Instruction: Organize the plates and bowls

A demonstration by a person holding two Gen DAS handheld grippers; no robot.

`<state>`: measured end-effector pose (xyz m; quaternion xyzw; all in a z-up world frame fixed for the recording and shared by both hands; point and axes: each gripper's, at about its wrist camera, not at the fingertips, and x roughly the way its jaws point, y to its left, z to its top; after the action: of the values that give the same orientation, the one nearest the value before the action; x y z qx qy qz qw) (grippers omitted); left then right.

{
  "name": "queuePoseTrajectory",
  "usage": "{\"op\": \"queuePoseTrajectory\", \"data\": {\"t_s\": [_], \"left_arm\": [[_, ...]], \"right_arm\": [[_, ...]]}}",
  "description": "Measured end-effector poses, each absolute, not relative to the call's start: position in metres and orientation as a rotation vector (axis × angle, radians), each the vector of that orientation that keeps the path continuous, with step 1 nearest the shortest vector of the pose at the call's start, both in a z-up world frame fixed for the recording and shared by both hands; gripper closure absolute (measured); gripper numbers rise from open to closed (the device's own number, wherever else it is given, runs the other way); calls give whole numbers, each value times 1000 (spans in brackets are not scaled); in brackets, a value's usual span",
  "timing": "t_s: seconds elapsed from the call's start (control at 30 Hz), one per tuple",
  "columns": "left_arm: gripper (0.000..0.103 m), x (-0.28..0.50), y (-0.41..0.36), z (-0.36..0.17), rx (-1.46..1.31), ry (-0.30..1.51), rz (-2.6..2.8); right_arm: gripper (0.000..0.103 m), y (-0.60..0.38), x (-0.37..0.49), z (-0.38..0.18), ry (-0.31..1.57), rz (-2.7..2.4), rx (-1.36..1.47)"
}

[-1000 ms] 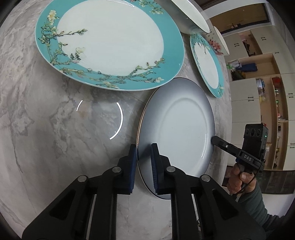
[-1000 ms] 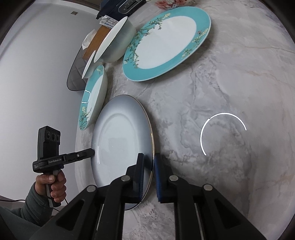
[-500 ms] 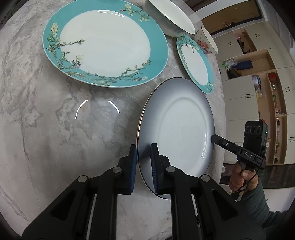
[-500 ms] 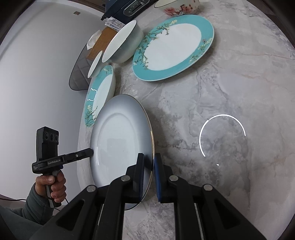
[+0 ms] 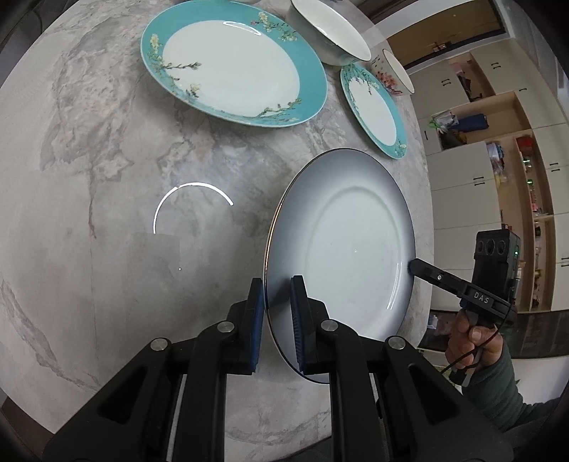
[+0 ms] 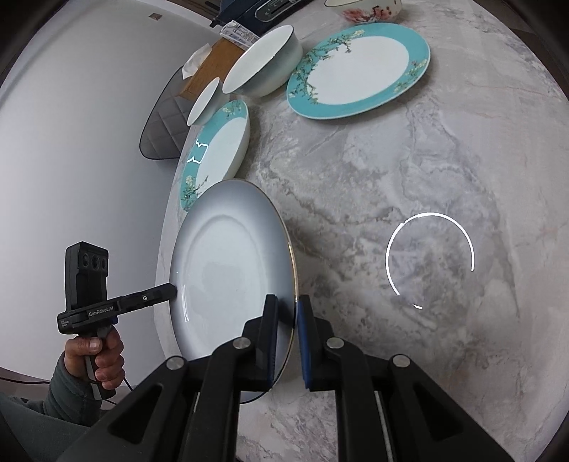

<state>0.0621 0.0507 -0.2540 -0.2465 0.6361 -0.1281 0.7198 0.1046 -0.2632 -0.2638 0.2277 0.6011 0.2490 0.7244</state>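
A grey-white plate (image 5: 348, 248) with a dark rim is held above the marble table (image 5: 106, 248) by both grippers. My left gripper (image 5: 277, 295) is shut on its near rim in the left wrist view. The right gripper (image 5: 412, 264) clamps the opposite rim there. In the right wrist view my right gripper (image 6: 287, 312) is shut on the plate (image 6: 227, 277), and the left gripper (image 6: 172, 291) grips its far edge. A large teal floral plate (image 5: 231, 67) lies flat farther back. A smaller teal plate (image 5: 373, 106) sits near the table's edge.
A big white bowl (image 6: 263, 64) and a small white bowl (image 6: 204, 101) stand behind the teal plates. A floral bowl (image 6: 370, 9) sits at the far edge. A cardboard box (image 6: 209, 67) and a chair back (image 6: 160, 128) are beyond the table. Cupboards (image 5: 498, 160) line the wall.
Both grippers have carried the grey plate back and up, away from the teal plates, which now appear smaller and farther off. The grips are unchanged.
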Motion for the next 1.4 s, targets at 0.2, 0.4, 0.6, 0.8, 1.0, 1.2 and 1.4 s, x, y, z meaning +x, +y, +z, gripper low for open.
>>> {"op": "queuePoseTrajectory", "data": {"t_s": [0.2,0.4,0.6,0.8,1.0,1.2,1.4], "left_arm": [[90,53,66,-283,-551,1427,-283],[90,57,70,-302,-520,1444,-286],[89,59,71,-305,-520,1428,-303],[86,48,89,-291,-576,1376,-305],[35,37,115,-253,-591,1250,-241],[1,34,110,-219,-628,1176,-254],[0,51,60,-177,-438,1063,-323]], "right_arm": [[90,-252,94,-289,1360,520,503],[90,-243,89,-307,1379,472,497],[89,-246,83,-308,1366,470,502],[69,-255,72,-296,1334,481,525],[1,-290,58,-266,1209,376,645],[0,-298,45,-245,1089,289,735],[0,-305,44,-225,1017,226,828]]}}
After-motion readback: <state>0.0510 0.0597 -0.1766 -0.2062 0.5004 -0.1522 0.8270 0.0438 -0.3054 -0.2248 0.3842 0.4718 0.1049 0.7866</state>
